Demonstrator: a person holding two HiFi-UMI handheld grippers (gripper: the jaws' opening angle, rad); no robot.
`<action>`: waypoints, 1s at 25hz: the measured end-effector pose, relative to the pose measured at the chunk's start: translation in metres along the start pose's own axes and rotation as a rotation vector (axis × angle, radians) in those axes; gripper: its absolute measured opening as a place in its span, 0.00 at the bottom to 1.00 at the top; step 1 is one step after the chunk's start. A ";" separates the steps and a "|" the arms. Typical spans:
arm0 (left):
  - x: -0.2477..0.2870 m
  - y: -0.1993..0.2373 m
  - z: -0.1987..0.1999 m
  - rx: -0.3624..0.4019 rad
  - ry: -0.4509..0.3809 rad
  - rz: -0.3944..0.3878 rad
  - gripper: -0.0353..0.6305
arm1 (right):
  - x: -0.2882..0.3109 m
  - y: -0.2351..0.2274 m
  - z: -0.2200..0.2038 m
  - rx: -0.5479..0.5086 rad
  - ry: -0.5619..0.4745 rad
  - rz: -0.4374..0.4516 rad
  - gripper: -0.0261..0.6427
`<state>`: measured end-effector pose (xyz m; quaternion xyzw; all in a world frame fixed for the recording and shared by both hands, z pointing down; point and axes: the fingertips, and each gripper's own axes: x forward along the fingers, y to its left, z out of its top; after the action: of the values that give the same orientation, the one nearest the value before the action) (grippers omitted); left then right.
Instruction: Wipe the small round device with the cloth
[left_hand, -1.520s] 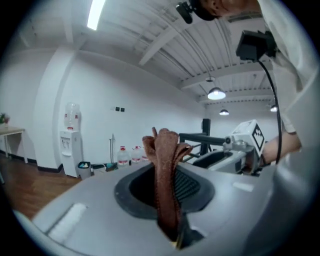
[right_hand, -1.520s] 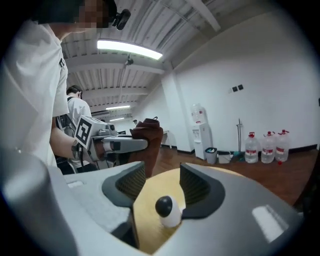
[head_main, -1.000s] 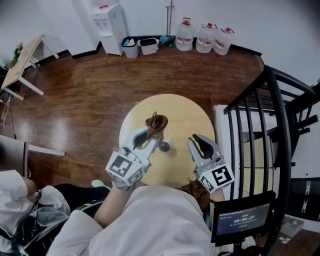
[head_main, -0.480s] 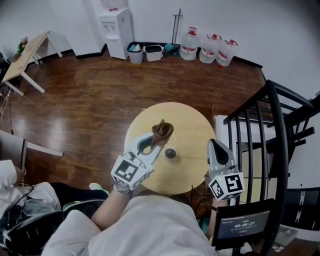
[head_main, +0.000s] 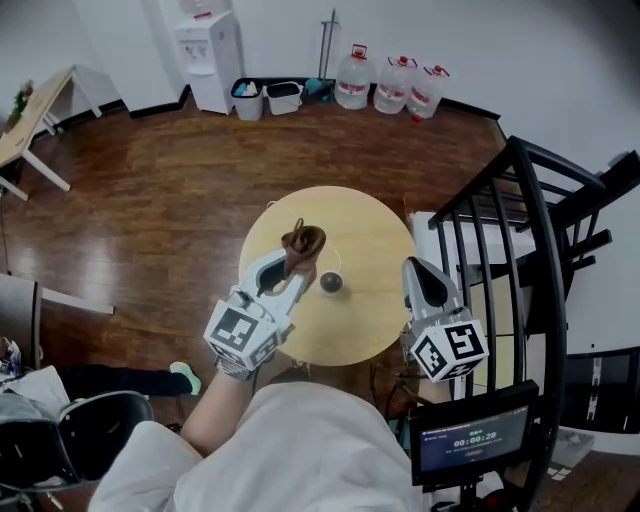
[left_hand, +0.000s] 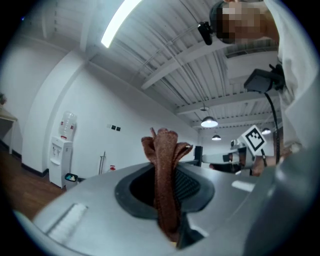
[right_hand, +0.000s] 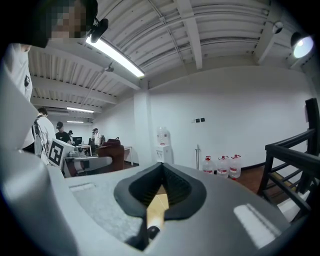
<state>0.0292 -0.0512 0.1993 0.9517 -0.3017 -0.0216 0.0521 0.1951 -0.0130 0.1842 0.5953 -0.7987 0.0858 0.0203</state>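
Note:
A brown cloth (head_main: 303, 243) sticks up bunched from my left gripper (head_main: 294, 266), which is shut on it above the left part of the round wooden table (head_main: 370, 235). In the left gripper view the cloth (left_hand: 165, 165) stands upright between the dark pads. The small round device (head_main: 331, 283), dark and shiny, sits on the table just right of the cloth, apart from it. My right gripper (head_main: 417, 268) hangs at the table's right edge, shut with nothing in it; its jaws (right_hand: 161, 170) meet at the tips.
A black metal railing (head_main: 525, 240) rises close on the right of my right gripper. A small screen (head_main: 470, 440) sits at the lower right. Water bottles (head_main: 390, 85), bins (head_main: 265, 97) and a dispenser (head_main: 210, 45) line the far wall. A chair (head_main: 70, 440) is lower left.
The right gripper's jaws, open a second ago, have shut empty, and it has drawn away from the device to the table's right edge. The left gripper still holds the cloth.

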 end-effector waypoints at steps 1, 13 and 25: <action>-0.003 -0.006 -0.002 -0.008 0.001 0.004 0.15 | -0.005 0.003 -0.001 -0.010 -0.005 0.004 0.04; -0.055 -0.143 -0.021 0.065 0.011 -0.068 0.16 | -0.136 0.038 -0.028 -0.014 -0.047 0.107 0.04; -0.168 -0.267 -0.059 0.032 -0.011 0.074 0.16 | -0.306 0.067 -0.089 -0.030 -0.019 0.130 0.04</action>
<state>0.0489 0.2674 0.2295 0.9406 -0.3371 -0.0202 0.0359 0.2137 0.3098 0.2227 0.5427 -0.8369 0.0693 0.0159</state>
